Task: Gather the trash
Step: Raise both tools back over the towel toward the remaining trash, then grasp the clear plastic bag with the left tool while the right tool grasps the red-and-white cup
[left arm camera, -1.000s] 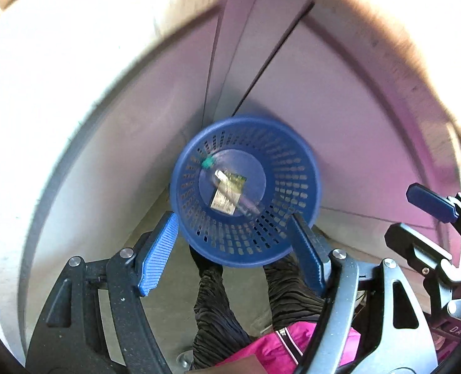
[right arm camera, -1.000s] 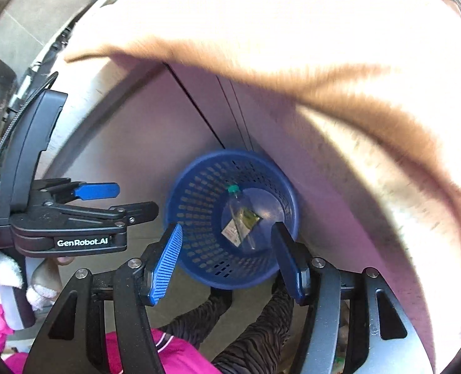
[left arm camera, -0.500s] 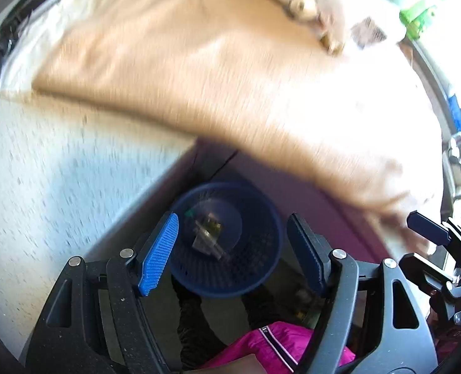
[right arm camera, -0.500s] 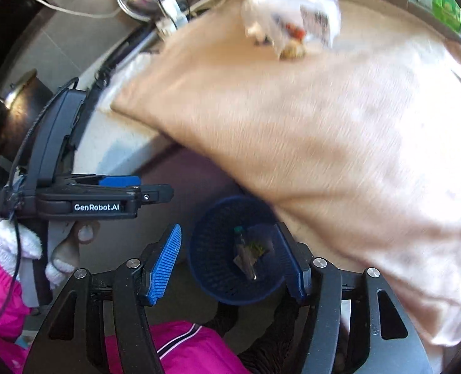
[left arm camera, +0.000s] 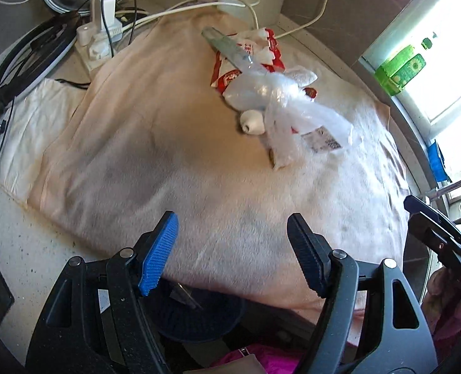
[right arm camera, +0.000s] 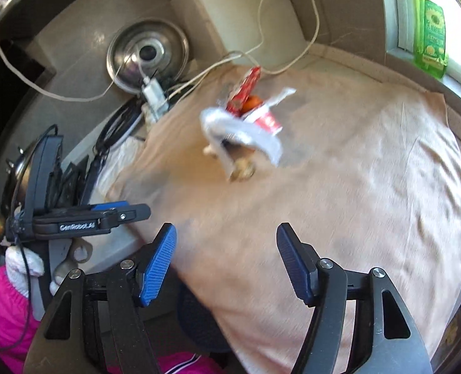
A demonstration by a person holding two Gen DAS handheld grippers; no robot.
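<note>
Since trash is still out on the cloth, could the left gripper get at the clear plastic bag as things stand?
Probably yes. The left gripper is open and empty, and only bare cloth lies between it and the bag. Nothing blocks the way.

On the table (left arm camera: 27, 249) lies one beige cloth (left arm camera: 174, 143), and on it one heap of trash: one red-and-white wrapper (left arm camera: 246, 50), one clear plastic bag (left arm camera: 280, 99), one clear plastic tube (left arm camera: 230, 48) and one small white cap-like piece (left arm camera: 252, 121). Below the table edge shows one blue basket (left arm camera: 196, 321) holding one item I cannot identify. Behind stand one green bottle (right arm camera: 431, 28), one metal lid (right arm camera: 147, 54) and one white power strip (left arm camera: 98, 43); the cables are too tangled to count.
</note>
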